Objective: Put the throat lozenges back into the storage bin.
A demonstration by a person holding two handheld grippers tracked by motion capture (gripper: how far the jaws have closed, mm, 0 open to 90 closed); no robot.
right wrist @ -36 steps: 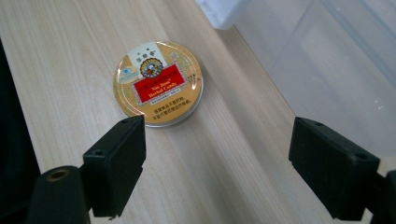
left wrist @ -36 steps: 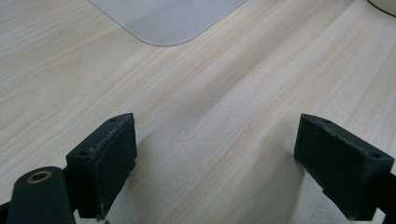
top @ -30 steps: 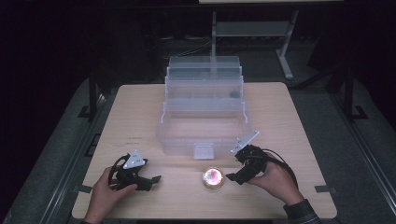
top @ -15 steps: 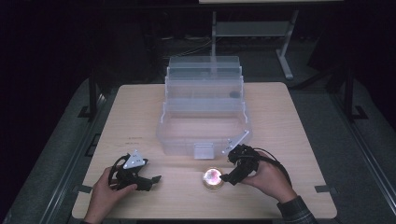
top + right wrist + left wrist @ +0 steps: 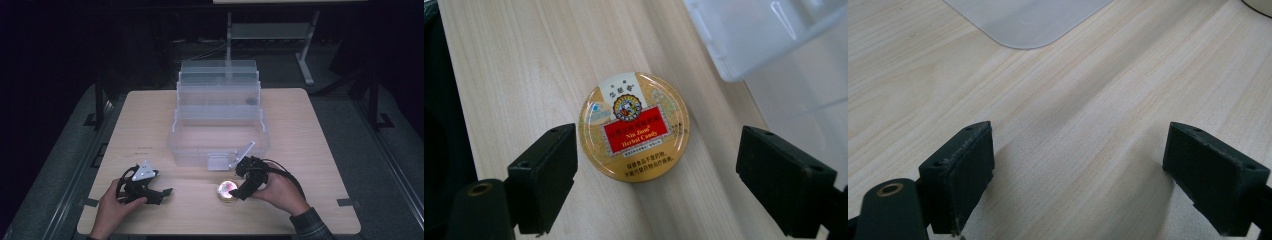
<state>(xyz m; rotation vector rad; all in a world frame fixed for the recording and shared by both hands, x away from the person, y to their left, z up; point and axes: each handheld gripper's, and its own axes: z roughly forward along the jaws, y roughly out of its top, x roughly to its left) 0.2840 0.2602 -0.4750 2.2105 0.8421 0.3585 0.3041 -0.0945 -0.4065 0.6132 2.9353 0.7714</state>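
Note:
A round gold tin (image 5: 634,127) with a red label lies flat on the wooden table (image 5: 300,150), in front of the clear tiered box (image 5: 190,150). My right gripper (image 5: 656,160) is right at it; its jaws have just been opening and stand open, with the tin between and just ahead of the pads, untouched. In the high view the tin (image 5: 227,190) lies at the tip of the right gripper (image 5: 242,192). My left gripper (image 5: 162,192) rests at the near left, open over bare wood (image 5: 1078,155), with nothing between its jaws.
The clear box (image 5: 769,35) has stepped trays that rise toward the back, with a white latch (image 5: 216,162) on its front wall. Its corner (image 5: 1028,20) lies ahead of the left gripper. A metal stand (image 5: 270,30) is behind the table.
My right hand has slid left across the table toward the tin, and its jaws now reach it. The left hand and the tin have stayed in place.

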